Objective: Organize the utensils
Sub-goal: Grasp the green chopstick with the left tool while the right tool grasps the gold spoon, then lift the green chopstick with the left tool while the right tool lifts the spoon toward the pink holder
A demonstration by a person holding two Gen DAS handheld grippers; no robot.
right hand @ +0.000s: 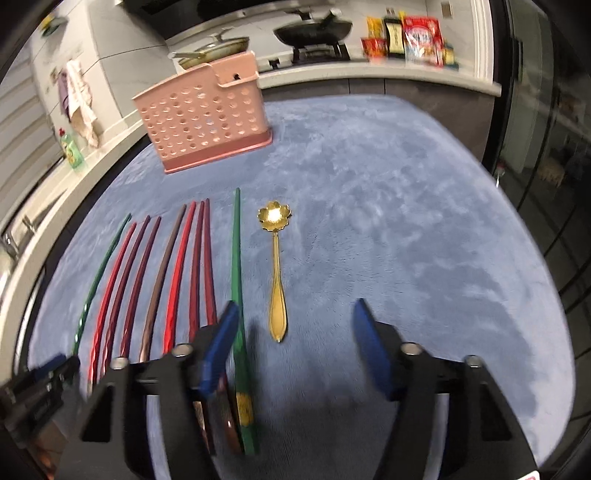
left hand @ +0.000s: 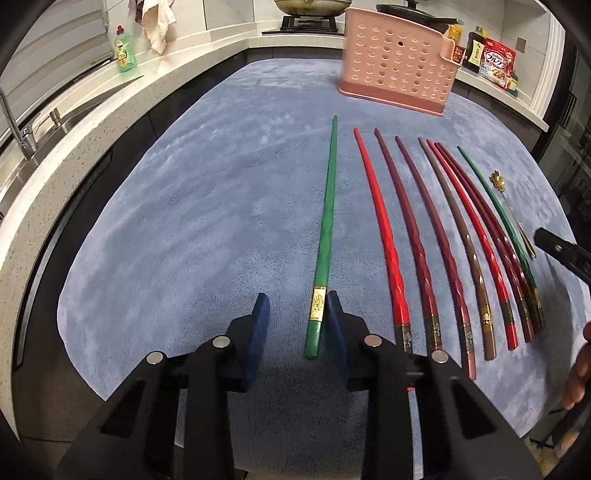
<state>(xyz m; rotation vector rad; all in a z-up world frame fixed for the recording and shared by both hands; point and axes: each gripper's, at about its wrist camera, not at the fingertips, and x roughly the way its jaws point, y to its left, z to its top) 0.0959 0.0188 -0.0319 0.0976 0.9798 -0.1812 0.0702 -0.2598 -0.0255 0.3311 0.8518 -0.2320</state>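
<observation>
Several chopsticks lie side by side on a blue cloth (left hand: 221, 206). In the left wrist view a green chopstick (left hand: 325, 236) lies apart on the left, and my left gripper (left hand: 297, 314) is open with the stick's thick end between its fingers, near the right one. Red and dark red chopsticks (left hand: 406, 236) lie to its right, then a second green one (left hand: 495, 206). In the right wrist view my right gripper (right hand: 295, 317) is open and empty above the handle end of a gold flower spoon (right hand: 276, 266), with a green chopstick (right hand: 237, 280) by its left finger.
A pink perforated utensil holder (left hand: 395, 62) stands at the far end of the cloth and also shows in the right wrist view (right hand: 207, 118). Beyond it are a stove with pans (right hand: 314, 29) and food packets (left hand: 495, 62). A sink (left hand: 44, 129) and a green bottle (left hand: 125, 51) are at the left.
</observation>
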